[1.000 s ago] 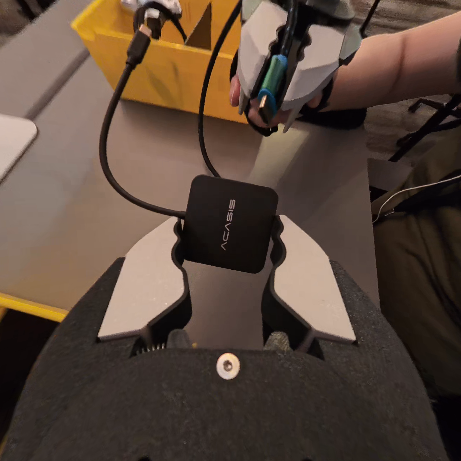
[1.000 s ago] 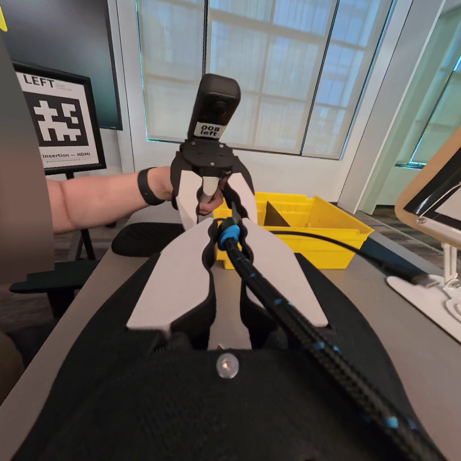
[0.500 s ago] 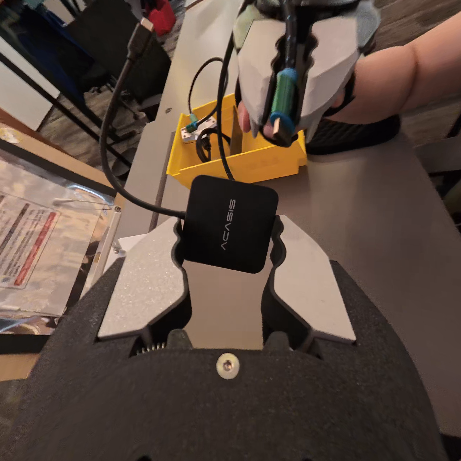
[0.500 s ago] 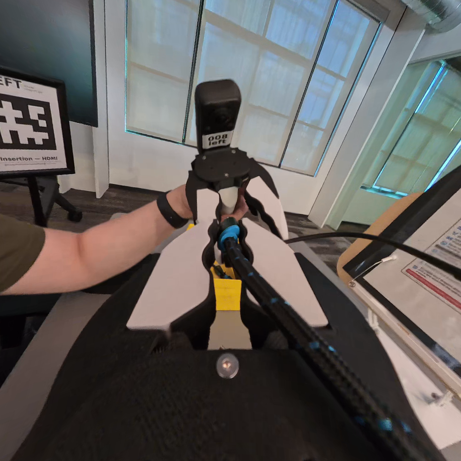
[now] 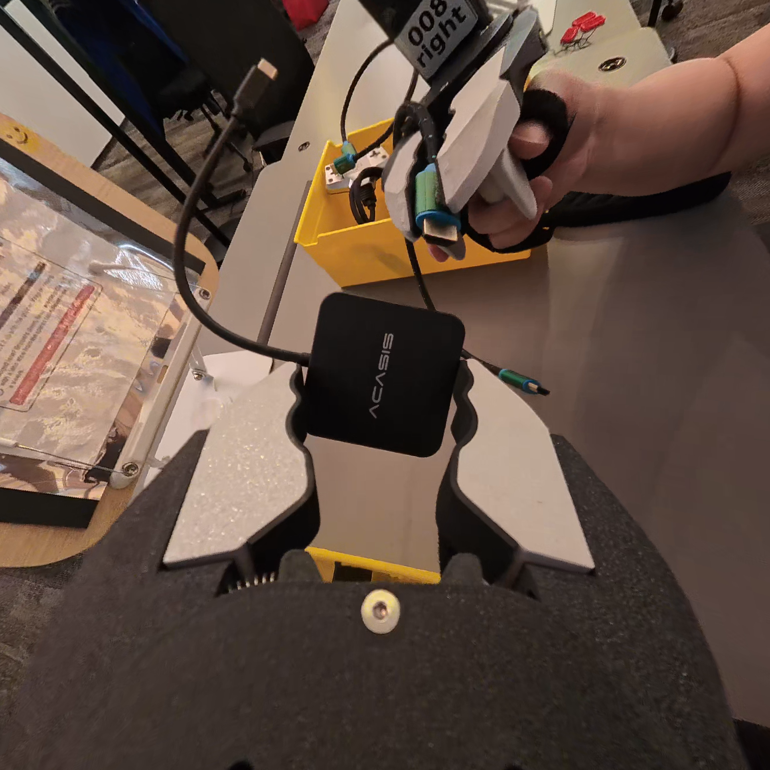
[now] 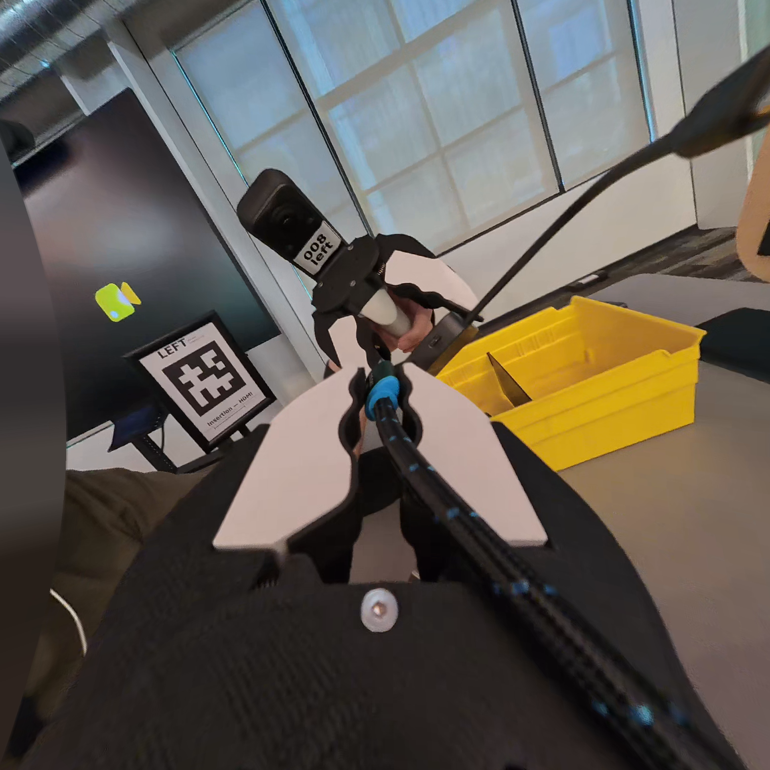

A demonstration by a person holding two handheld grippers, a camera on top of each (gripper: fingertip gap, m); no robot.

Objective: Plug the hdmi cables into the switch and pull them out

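My left gripper (image 5: 381, 375) is shut on a black square switch (image 5: 385, 371) and holds it above the grey table (image 5: 625, 375). A black cable (image 5: 196, 233) leaves the switch's left side, and its free plug (image 5: 260, 77) hangs in the air. My right gripper (image 5: 435, 243) is beyond the switch, shut on a green and blue HDMI plug (image 5: 429, 196) whose metal tip points toward the switch, apart from it. In the right wrist view my right gripper (image 6: 379, 371) grips that plug (image 6: 381, 391), facing the left gripper (image 6: 375, 308) and the switch (image 6: 448, 333). A second HDMI plug (image 5: 523, 381) lies on the table.
A yellow bin (image 5: 366, 254) with cables and a connector stands behind the switch; it also shows in the right wrist view (image 6: 583, 400). A framed laminated sheet (image 5: 62, 354) on a wooden board stands at the left. A marker sign (image 6: 204, 375) stands beyond the table. One gripper's finger ends stand about 6 cm off the other's.
Both grippers have tilted and turned while keeping their holds. The right gripper with its plug has rolled sideways. The second plug on the table has come into view beside the switch.
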